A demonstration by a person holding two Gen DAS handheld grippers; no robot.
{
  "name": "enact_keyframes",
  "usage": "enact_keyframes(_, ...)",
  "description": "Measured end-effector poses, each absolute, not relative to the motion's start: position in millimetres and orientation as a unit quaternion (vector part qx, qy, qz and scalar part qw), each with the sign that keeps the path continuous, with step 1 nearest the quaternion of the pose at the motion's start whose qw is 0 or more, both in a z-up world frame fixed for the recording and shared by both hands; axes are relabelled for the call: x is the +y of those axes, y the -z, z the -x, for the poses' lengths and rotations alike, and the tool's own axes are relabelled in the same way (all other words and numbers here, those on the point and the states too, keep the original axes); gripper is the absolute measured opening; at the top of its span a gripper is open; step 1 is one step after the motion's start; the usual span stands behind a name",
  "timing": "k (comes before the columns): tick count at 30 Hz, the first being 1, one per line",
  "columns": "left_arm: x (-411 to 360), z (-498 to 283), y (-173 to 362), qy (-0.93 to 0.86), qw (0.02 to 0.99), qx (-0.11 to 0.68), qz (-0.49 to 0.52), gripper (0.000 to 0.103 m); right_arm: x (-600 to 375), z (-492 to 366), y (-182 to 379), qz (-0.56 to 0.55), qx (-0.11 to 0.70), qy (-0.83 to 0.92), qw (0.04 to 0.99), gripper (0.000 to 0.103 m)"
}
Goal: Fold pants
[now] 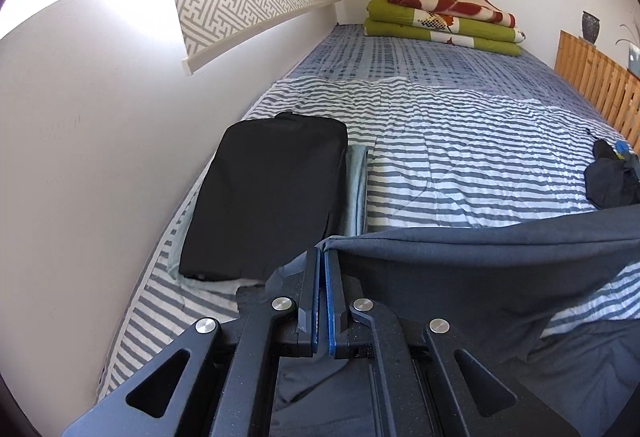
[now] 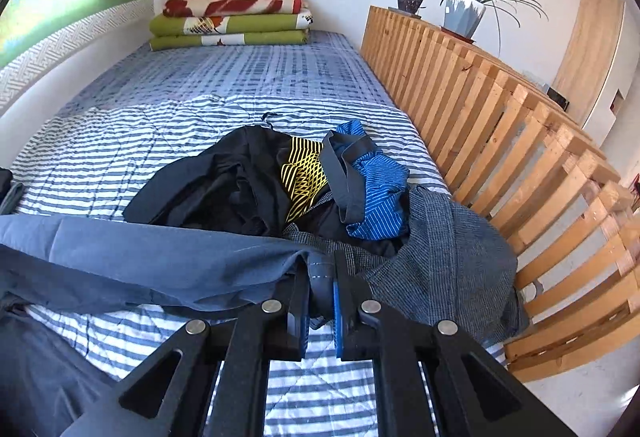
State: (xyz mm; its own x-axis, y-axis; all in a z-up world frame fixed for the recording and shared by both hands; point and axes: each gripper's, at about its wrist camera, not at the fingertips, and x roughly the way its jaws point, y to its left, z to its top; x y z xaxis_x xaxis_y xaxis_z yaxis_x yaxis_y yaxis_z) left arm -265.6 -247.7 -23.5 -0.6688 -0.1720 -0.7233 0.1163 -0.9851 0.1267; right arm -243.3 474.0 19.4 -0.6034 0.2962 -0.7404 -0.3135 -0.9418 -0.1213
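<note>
Left gripper: fingers pressed together on corner of slate-blue pants. Right gripper: fingers pinching thicker seamed edge of same pants. Garment hangs stretched between grippers above striped bed cover.

Judgement: keep edge taut and level, lower evenly, align edges before release, stay clear of clothes heap and folded black item.

Lower garment cut off; waistband or hem indistinguishable.
</note>
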Motion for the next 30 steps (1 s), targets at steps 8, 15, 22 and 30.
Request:
enact_keyframes(8,-261,168,75,0.892,0.064,-0.044,-0.446,0.002,445,88,9,0.422,0.018,-0.893,0.156,0.008)
enact_keyframes(15,-253,127,123,0.873,0.057,-0.071,-0.480,0.002,430,28,106,0.508,0.002,-0.845,0.168,0.008)
enact_keyframes(22,-258,106,112,0.882,0.052,-0.060,-0.465,0.002,424,13,91,0.477,-0.006,-0.862,0.171,0.008)
enact_keyframes(30,-258,75,103,0.856,0.053,-0.126,-0.499,0.011,414,-4,108,0.515,-0.024,-0.847,0.127,0.010)
